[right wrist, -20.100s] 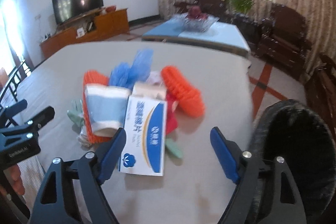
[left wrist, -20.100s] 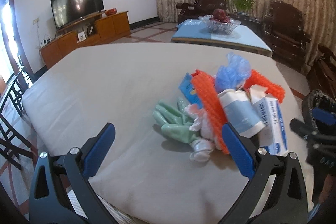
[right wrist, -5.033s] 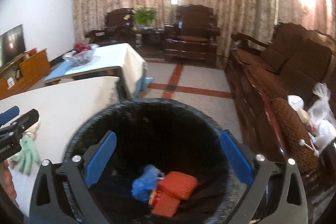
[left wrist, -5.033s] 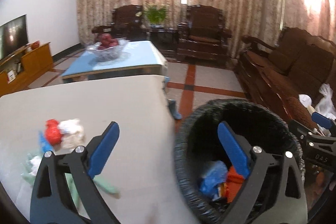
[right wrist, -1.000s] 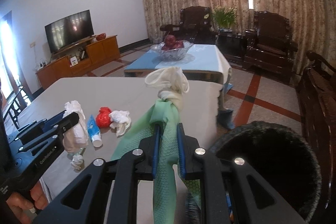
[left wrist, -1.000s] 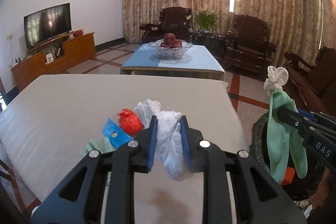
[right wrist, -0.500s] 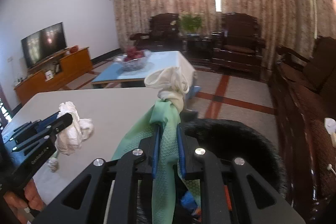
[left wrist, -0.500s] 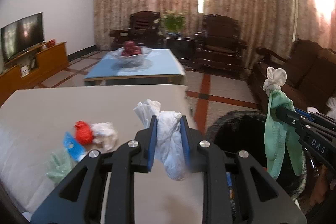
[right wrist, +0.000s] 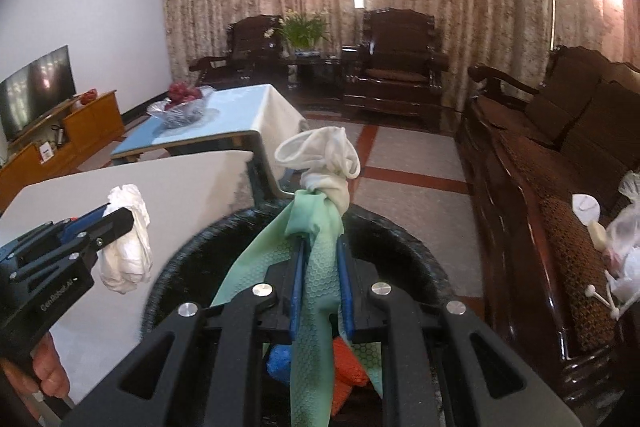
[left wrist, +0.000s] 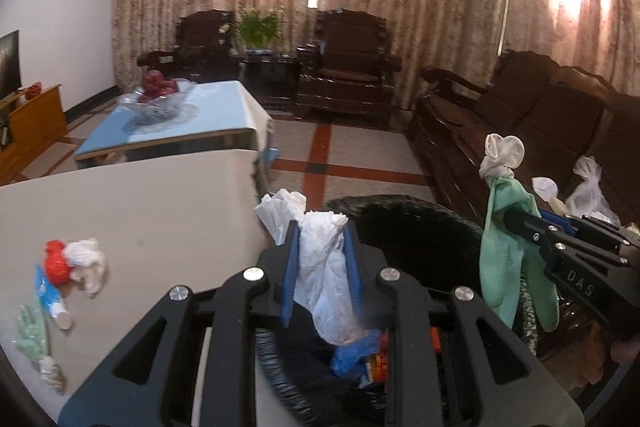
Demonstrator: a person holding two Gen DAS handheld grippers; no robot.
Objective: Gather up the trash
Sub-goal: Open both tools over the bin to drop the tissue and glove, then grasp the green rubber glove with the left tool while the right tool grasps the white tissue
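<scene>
We have both claws loaded and hanging at the black bin, which stands off the bench's right edge, just past its far right corner. The left claw is clamped on a crumpled white plastic bag; the bag's lower end dangles over the bin's near-left rim, with blue and orange trash visible inside below it. The right claw is pinched tight on a green rubber glove, whose white cuff stands up above the pads while its fingers trail down into the bin.

We judge the drop to be the step in hand, and a few things could spoil it. The bag sits close to the rim on the bench side, so if we let go here it may catch the rim or slide down between bin and bench. It is also light and wrinkled, and could cling to a pad instead of falling. The glove is long and limp: part of it drapes toward the bin's left wall, and on release it could hang over the rim, not drop inside.

More trash waits near the bench's left edge: a red wad, a white wad, a blue tube and a second green glove.
</scene>
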